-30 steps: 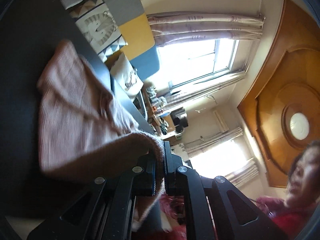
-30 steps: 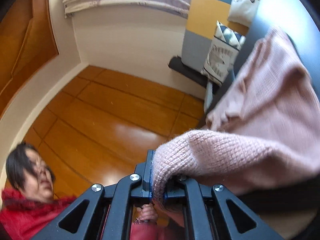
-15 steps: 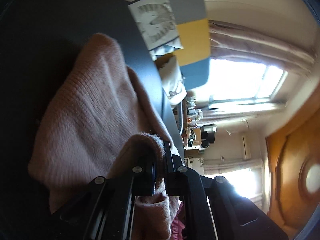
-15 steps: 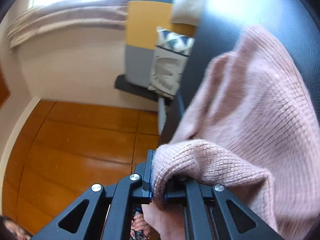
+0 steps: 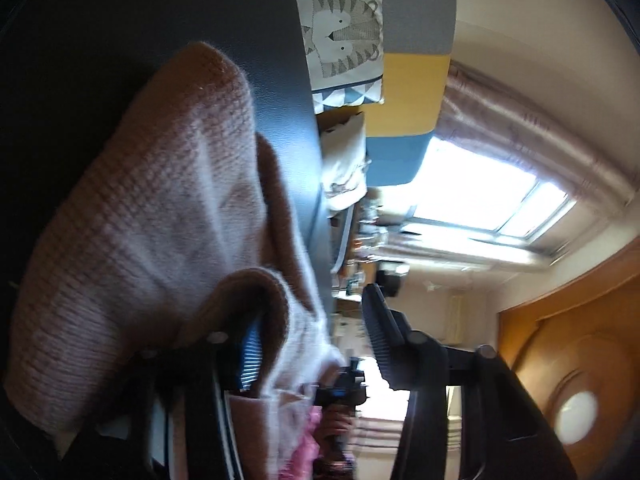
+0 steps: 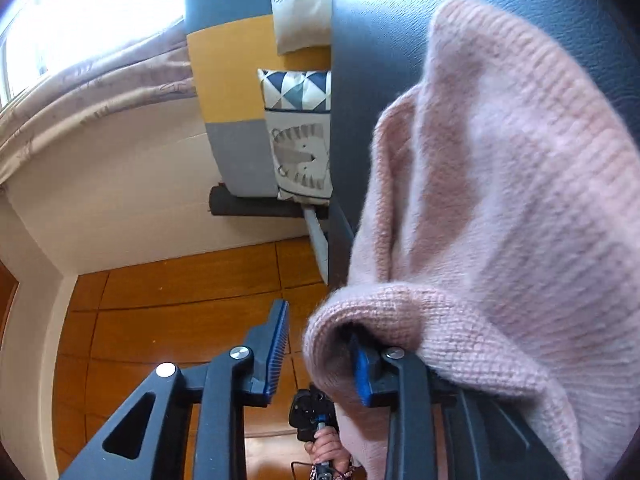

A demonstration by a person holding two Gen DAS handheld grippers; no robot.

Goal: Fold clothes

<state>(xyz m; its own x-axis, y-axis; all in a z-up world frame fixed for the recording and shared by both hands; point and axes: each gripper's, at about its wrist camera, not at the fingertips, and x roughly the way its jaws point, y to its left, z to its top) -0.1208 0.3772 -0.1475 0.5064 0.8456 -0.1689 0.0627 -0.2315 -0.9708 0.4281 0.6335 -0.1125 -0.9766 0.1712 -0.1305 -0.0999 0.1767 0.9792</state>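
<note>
Both my claws stand spread: left gripper (image 5: 312,336), right gripper (image 6: 320,344). The pink knit sweater (image 6: 500,184) lies on the dark table (image 6: 384,20), its near hem draped over one finger (image 6: 362,376) of each. Pulling away could snag it, undoing the fold.

Fuzzy pink ribbed-knit sweater (image 6: 520,184) on a dark grey worktop (image 6: 384,20). Black fingers (image 6: 276,344) with blue pads. Cushion (image 6: 304,148) has a grey striped tiger plus blue triangles; sofa (image 6: 228,76) is blue, mustard and grey blocks.
</note>
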